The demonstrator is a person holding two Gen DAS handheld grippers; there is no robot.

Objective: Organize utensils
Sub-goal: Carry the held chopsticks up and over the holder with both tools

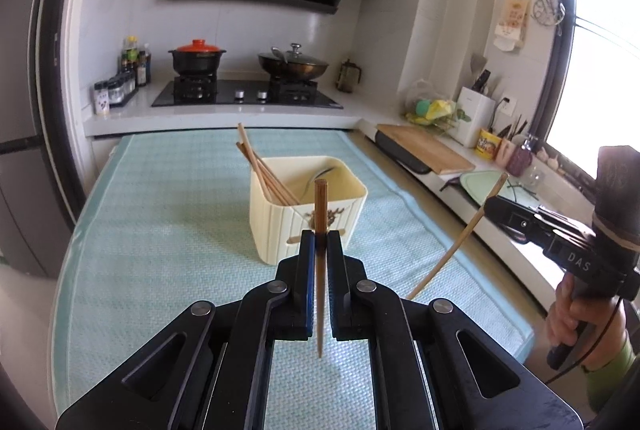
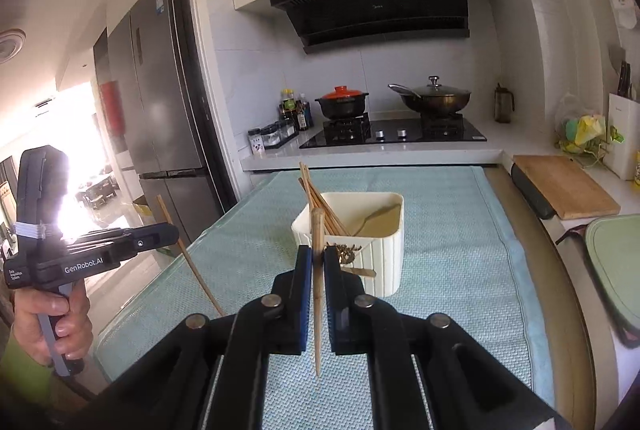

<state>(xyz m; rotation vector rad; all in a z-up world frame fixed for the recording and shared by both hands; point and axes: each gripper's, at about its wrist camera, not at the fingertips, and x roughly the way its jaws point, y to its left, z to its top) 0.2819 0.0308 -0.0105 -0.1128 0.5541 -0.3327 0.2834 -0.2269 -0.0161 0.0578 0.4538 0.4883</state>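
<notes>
1 dark brown wooden chopstick is clamped in the left claw, 1 pale wooden chopstick in the right claw. Delivery is under way; lowering into the cream ribbed plastic bin, centre frame, is called for next.

Black tongs, silver rivets; green sleeve

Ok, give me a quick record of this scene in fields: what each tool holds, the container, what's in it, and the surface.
left tool: shut on darker chopstick
right tool: shut on paler chopstick
container: cream holder, upright on mat
contents: several chopsticks leaning left, a spoon
surface: pale blue mat
</notes>
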